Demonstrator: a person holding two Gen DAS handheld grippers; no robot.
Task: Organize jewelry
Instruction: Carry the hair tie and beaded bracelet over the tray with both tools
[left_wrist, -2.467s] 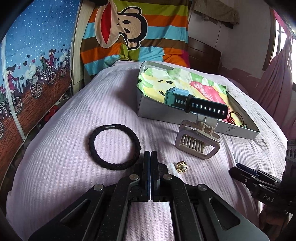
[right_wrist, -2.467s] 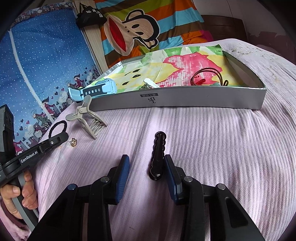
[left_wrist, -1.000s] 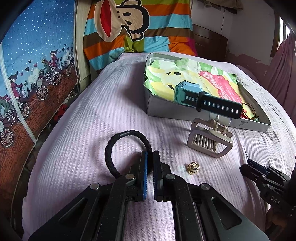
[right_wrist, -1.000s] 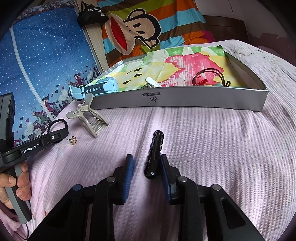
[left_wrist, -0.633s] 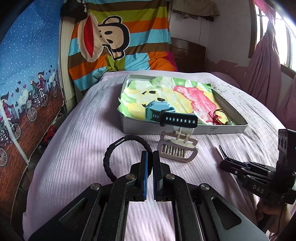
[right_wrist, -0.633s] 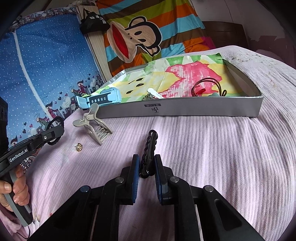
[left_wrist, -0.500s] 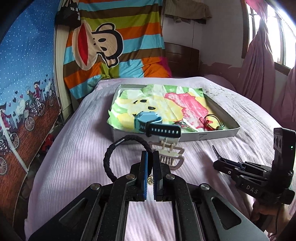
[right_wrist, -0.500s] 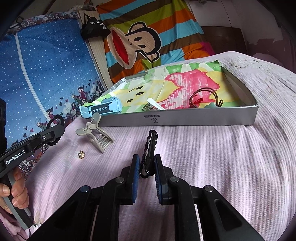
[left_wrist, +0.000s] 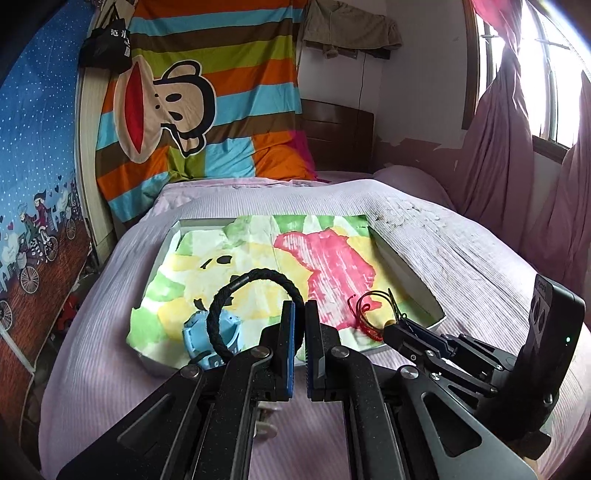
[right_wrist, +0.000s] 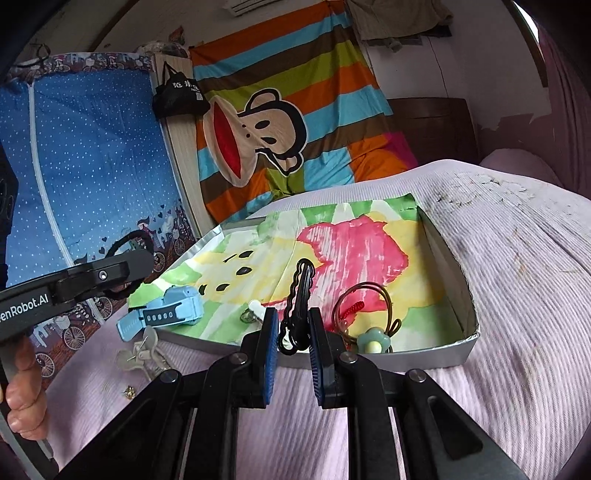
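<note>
My left gripper (left_wrist: 299, 314) is shut on a black braided ring (left_wrist: 221, 314), which hangs in the air above the near left part of the shallow grey box (left_wrist: 410, 273). My right gripper (right_wrist: 291, 321) is shut on a black wavy hair clip (right_wrist: 301, 291), held upright over the box's front wall (right_wrist: 424, 354). A blue watch (right_wrist: 173, 314) lies across the box's front left corner. Inside the box lie a red and brown cord bracelet (right_wrist: 365, 299), a green flower tie (right_wrist: 373, 341) and a small white clip (right_wrist: 255, 306).
On the pink bedspread in front of the box lie a beige claw clip (right_wrist: 144, 354) and a small gold piece (right_wrist: 129, 392). A person's hand (right_wrist: 22, 391) grips the left handle. A striped monkey blanket (left_wrist: 192, 103) hangs behind, and curtains (left_wrist: 517, 177) hang on the right.
Both grippers have risen off the bedspread with the ring and the hair clip and moved forward toward the box. The box now sits closer and lower in both views.
</note>
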